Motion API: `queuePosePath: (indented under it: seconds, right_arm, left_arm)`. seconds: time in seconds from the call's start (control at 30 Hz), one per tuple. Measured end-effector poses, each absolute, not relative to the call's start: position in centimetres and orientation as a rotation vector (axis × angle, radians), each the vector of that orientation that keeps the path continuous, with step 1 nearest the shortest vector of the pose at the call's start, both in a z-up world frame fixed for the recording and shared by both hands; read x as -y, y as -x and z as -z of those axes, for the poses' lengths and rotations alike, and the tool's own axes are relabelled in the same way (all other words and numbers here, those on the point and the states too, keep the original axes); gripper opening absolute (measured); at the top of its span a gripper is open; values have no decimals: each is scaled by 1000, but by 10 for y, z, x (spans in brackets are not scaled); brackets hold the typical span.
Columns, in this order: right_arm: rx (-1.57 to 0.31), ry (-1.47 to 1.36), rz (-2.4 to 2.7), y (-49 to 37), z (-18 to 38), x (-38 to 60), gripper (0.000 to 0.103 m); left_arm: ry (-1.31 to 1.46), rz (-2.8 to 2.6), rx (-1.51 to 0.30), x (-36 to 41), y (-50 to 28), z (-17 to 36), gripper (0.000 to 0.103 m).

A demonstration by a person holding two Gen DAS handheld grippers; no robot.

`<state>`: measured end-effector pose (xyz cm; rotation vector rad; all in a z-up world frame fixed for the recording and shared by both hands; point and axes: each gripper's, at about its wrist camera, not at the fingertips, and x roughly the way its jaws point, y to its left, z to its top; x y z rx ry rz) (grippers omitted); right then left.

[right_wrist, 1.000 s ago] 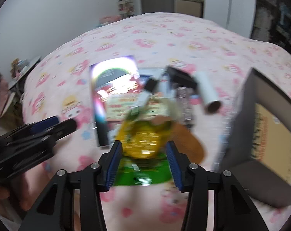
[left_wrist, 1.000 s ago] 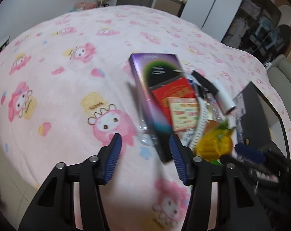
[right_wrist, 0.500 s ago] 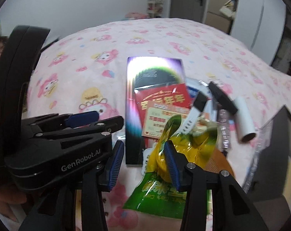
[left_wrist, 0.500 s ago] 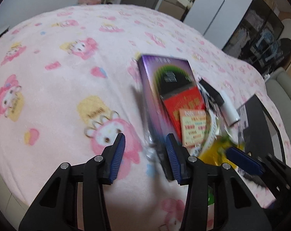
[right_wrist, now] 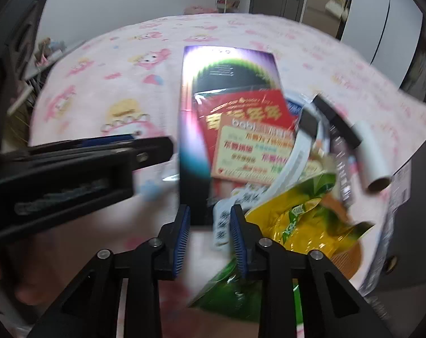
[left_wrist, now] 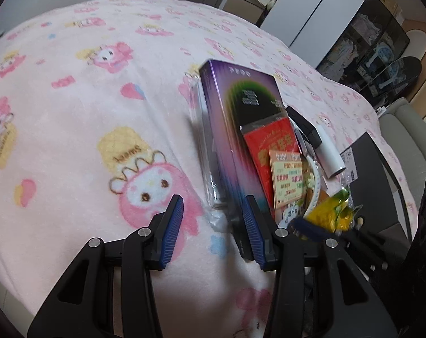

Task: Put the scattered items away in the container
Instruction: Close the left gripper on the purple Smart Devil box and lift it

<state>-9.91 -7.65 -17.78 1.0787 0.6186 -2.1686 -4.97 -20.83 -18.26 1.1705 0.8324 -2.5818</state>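
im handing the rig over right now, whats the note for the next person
Left tool: open, empty, low at the near end of the purple box.
Right tool: shut, a white label between its pads; whether it grips the label is unclear.
Things: the box, red envelope, yellow snack packet and white tube lie piled on the pink blanket, beside the dark container.
Done: nothing seen going in.
Left: move the whole pile into the container.
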Motion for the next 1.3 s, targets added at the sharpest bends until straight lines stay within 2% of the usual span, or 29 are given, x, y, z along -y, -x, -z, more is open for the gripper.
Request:
queuePosePath:
  seconds: [0.3,0.43,0.53,0.6,0.7,0.77,1.03,1.3]
  right_arm:
    - [-584,-1162,2415,148,174,45,24]
    - [-355,-1169,2376,145,156,32,26]
    - [-378,-1158,2335,126,156,36,26]
    - [-371,-1167,2326,122,158,34,26]
    - [-331,-1184,2329,122,159,32,27]
    - [-319,-1183,2328,115,155,33,27]
    - [-288,-1182,2230,94,144,42,29]
    - [-186,-1232,2119,101,148,53,46]
  left_arm:
    - [-1215,2632,-865,195,58,188,44]
    - [-1301,2624,-897,188,70,198,46]
    - [-1349,2633,-938,183,78,203,48]
    - [-1357,2636,-934,181,78,203,47]
    - [-1310,2655,-1009,186,69,197,34]
    - [-1267,2662,-1058,190,58,191,31]
    - [-1219,2611,-1075,203,15,172,28]
    - [-1253,2502,-1073,237,2,176,29]
